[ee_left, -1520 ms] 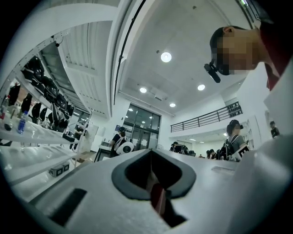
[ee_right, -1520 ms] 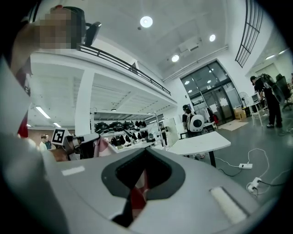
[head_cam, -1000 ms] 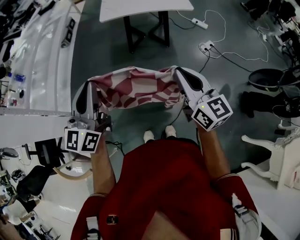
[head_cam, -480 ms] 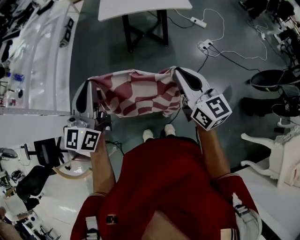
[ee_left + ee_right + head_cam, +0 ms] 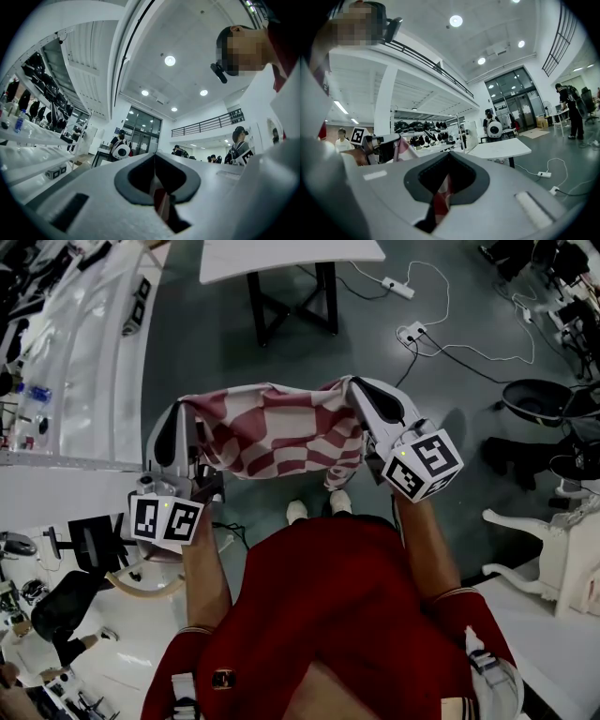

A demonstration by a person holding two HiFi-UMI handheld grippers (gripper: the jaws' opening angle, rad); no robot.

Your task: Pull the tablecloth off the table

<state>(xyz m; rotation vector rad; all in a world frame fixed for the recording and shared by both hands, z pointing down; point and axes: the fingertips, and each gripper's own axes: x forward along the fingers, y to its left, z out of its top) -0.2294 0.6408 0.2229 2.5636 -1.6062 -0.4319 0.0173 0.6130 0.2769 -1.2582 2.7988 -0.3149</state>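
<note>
Floor (image 5: 211, 352): open grey stretch between long worktop (image 5: 84, 362) edge at left and cables (image 5: 469, 352) at right; white worktop (image 5: 281, 257) beyond.
Tablecloth (image 5: 281, 427): red-white check, crumpled, slung in air over floor.
Left gripper (image 5: 181, 406), right gripper (image 5: 352, 382): jaws clamped tight on tablecloth ends.

There is one red-and-white checked tablecloth (image 5: 277, 432). There are two grippers, the left gripper (image 5: 184, 407) and the right gripper (image 5: 356, 386). Two marker cubes show, the left cube (image 5: 166, 519) and the right cube (image 5: 422, 463). One white bench (image 5: 291, 254) stands ahead. Two white power strips lie on the floor (image 5: 206, 343), the far strip (image 5: 398, 285) and the near strip (image 5: 412, 332). Two pale shoes show, the left shoe (image 5: 297, 512) and the right shoe (image 5: 340, 502).
</note>
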